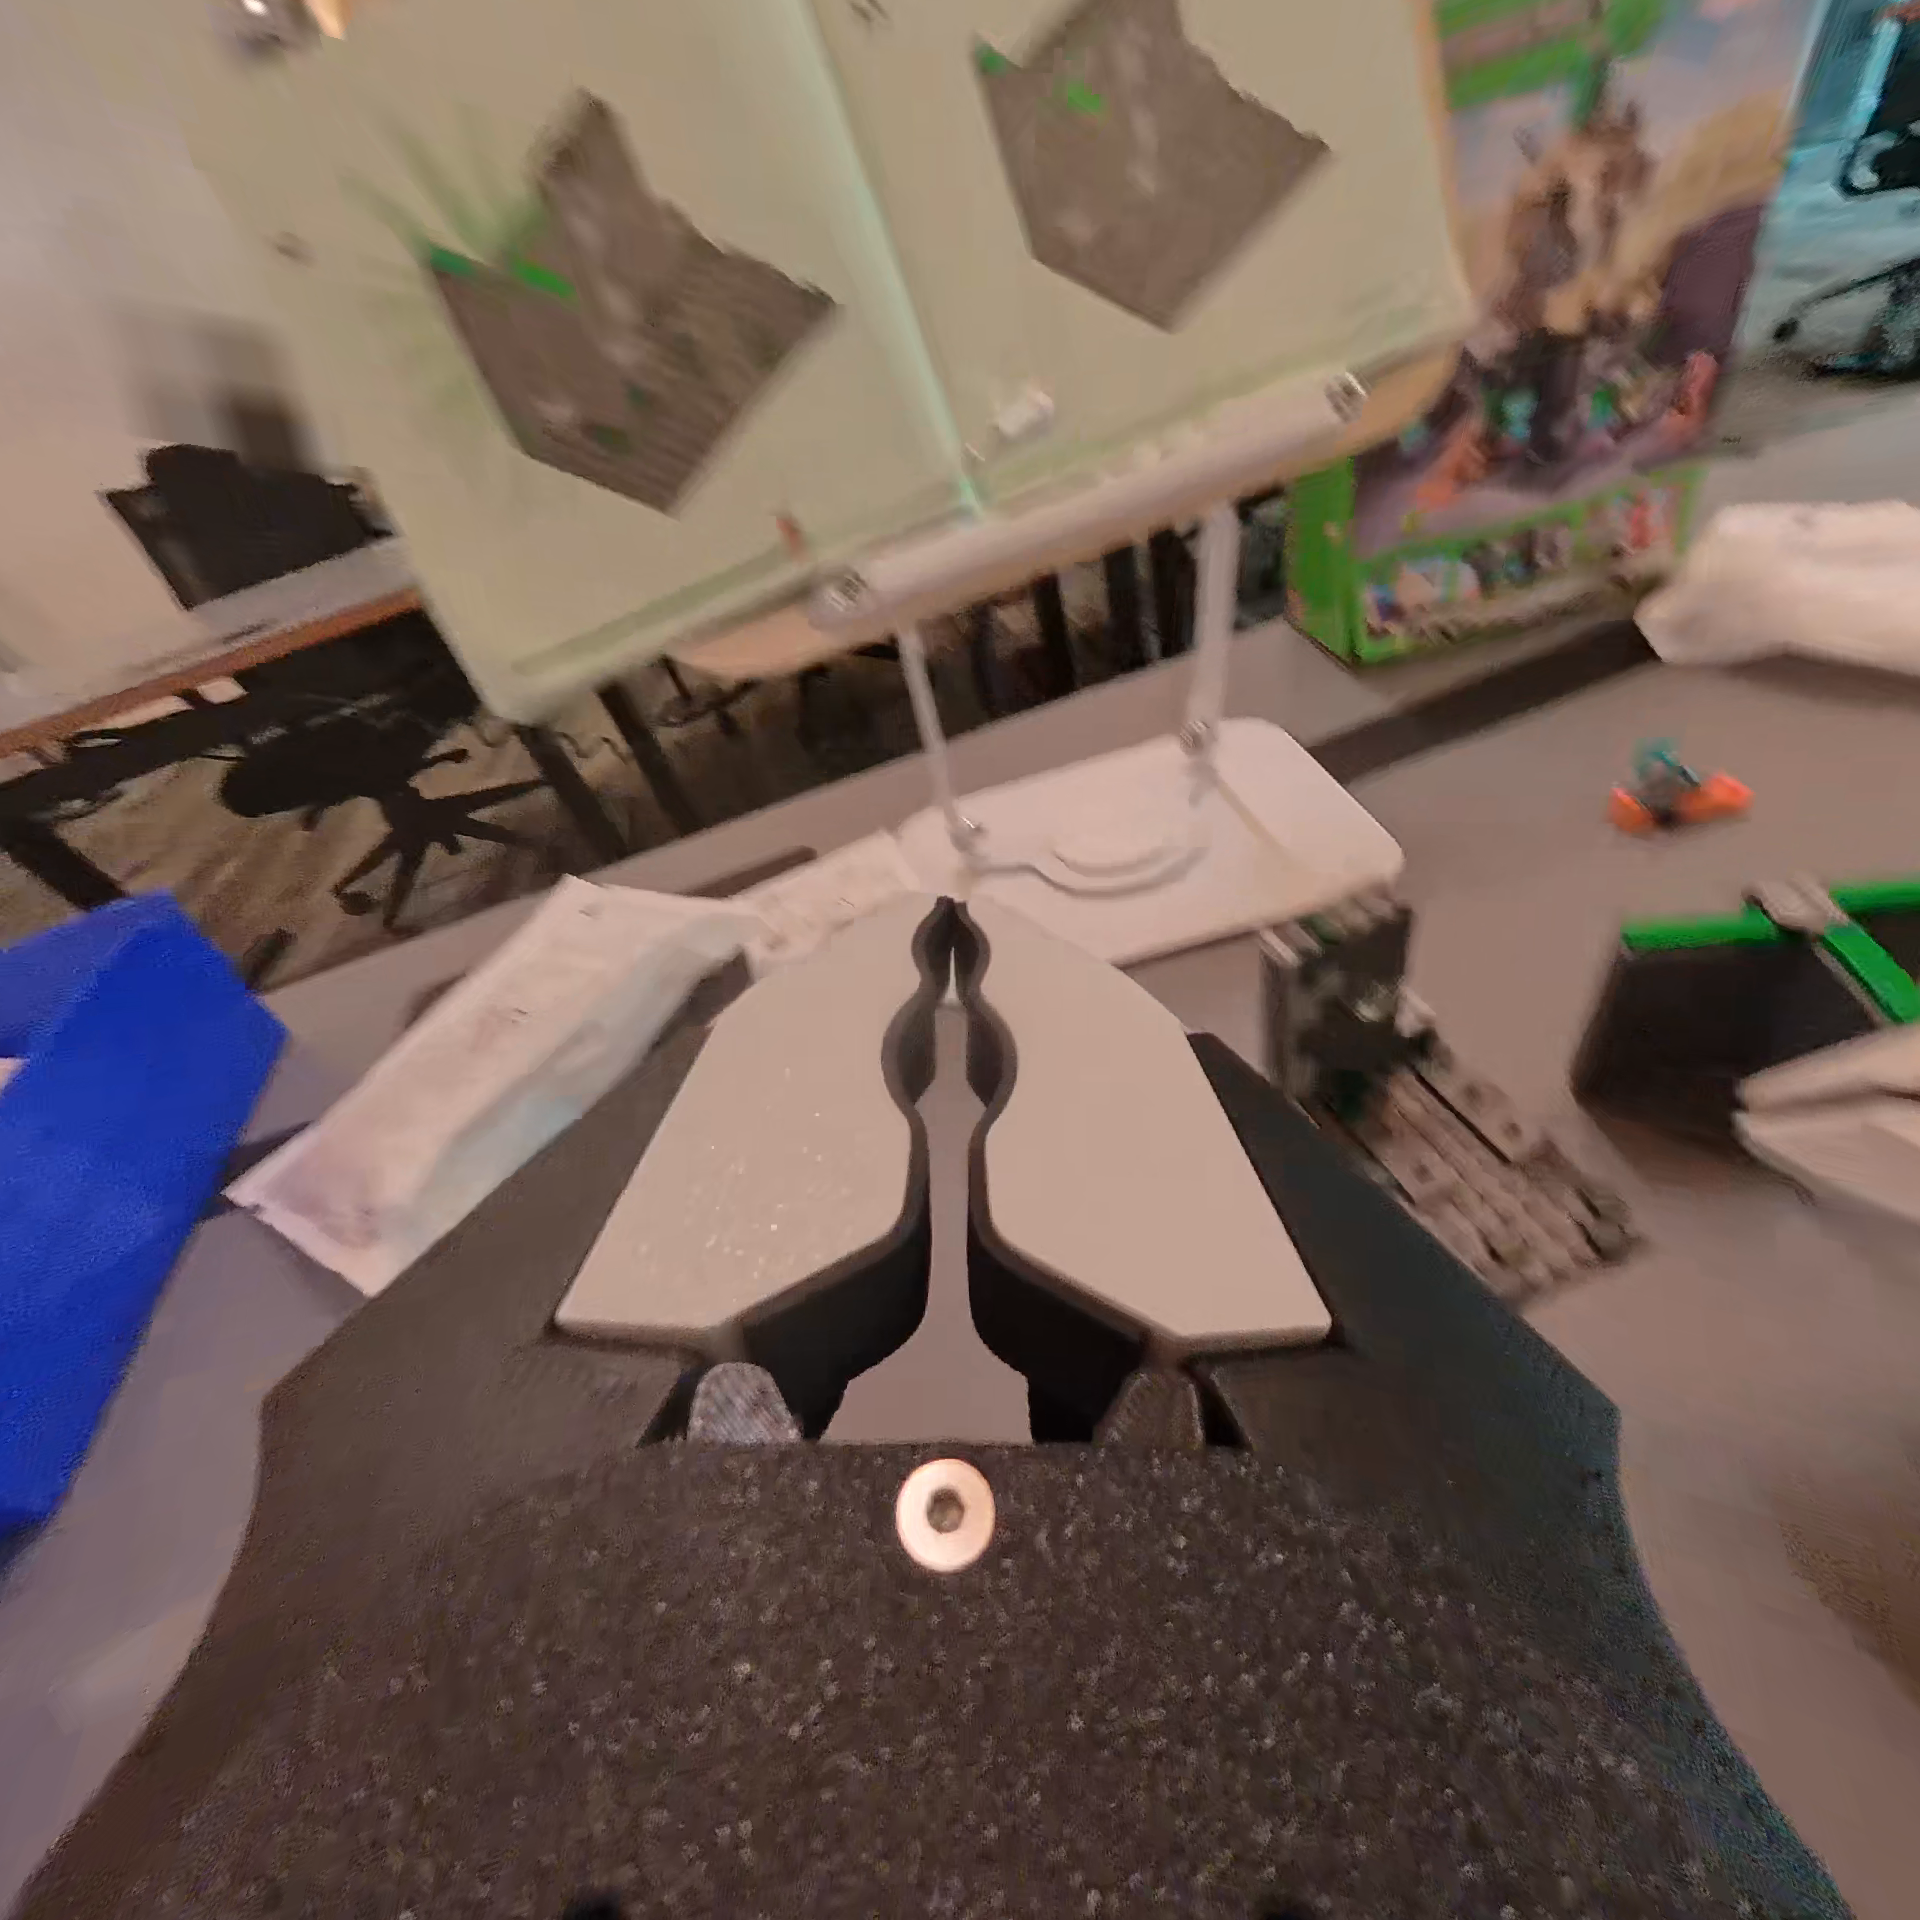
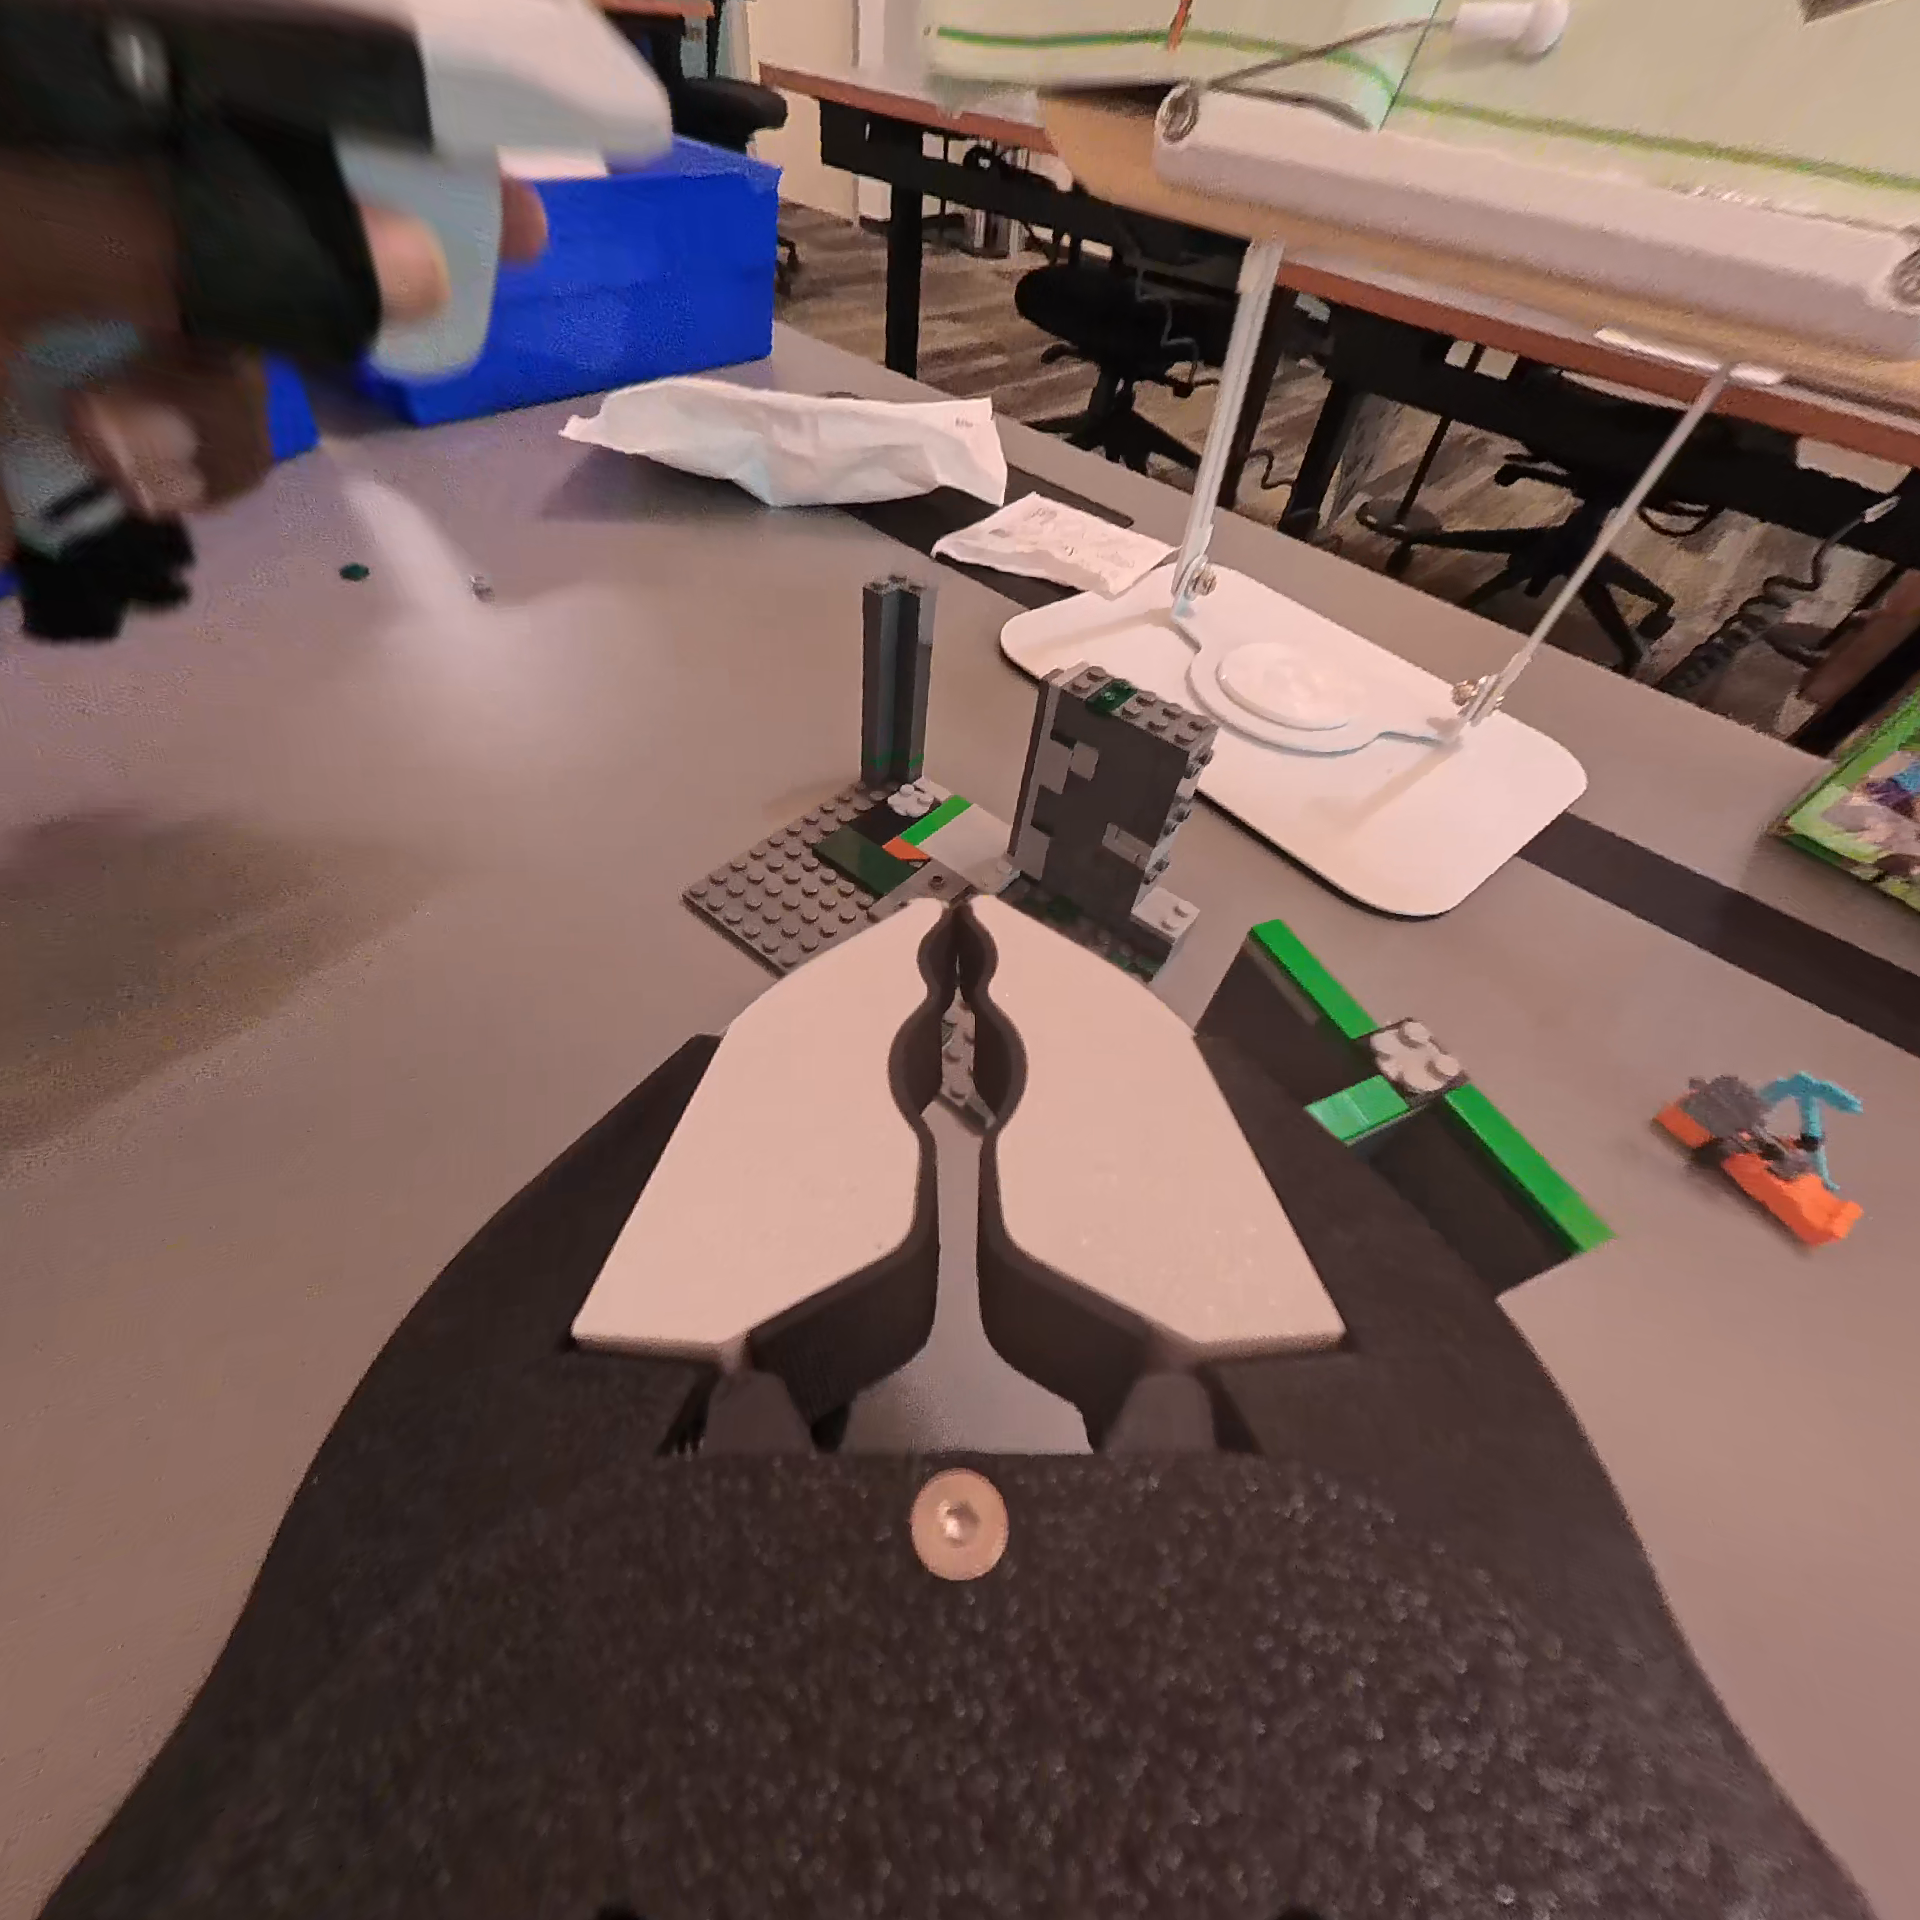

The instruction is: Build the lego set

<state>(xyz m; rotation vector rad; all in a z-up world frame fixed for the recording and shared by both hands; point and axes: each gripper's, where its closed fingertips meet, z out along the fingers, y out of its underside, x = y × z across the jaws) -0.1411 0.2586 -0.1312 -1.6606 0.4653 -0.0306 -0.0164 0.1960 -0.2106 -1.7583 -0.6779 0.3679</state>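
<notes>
Left gripper [image 1: 951,914]: tips pressed together with nothing between them, held above the desk [image 1: 1558,1455] and aimed at the foot of the white stand.
Right gripper [image 2: 956,914]: tips nearly touching; a small grey piece [image 2: 958,1060] shows in the gap behind them (whether it is pinched or simply lies below, I cannot tell).
Lego build [image 2: 1107,800]: a grey block wall standing on a dark studded baseplate [image 2: 779,894], just past the right gripper's tips at 12 o'clock; a slim grey column [image 2: 896,681] rises at the plate's far edge, at 11 o'clock.
Green-edged black part [image 2: 1434,1122]: flat on the desk at 3 o'clock of the right gripper, a small grey studded piece on top.
Orange and teal model [image 2: 1766,1153]: farther out at 3 o'clock, well apart from the main build.
White stand [image 2: 1351,790]: base on the desk at 1 o'clock behind the build, holding the open instruction booklet [image 1: 727,260] overhead.
Lego box [image 1: 1538,364]: upright at 2 o'clock in the left wrist view.
Blue bin [image 2: 644,281]: at 11 o'clock, with a crumpled white bag [image 2: 790,436] in front of it.
Hand [image 2: 156,416]: at 10 o'clock in the right wrist view, blurred, gripping the other tool.
</notes>
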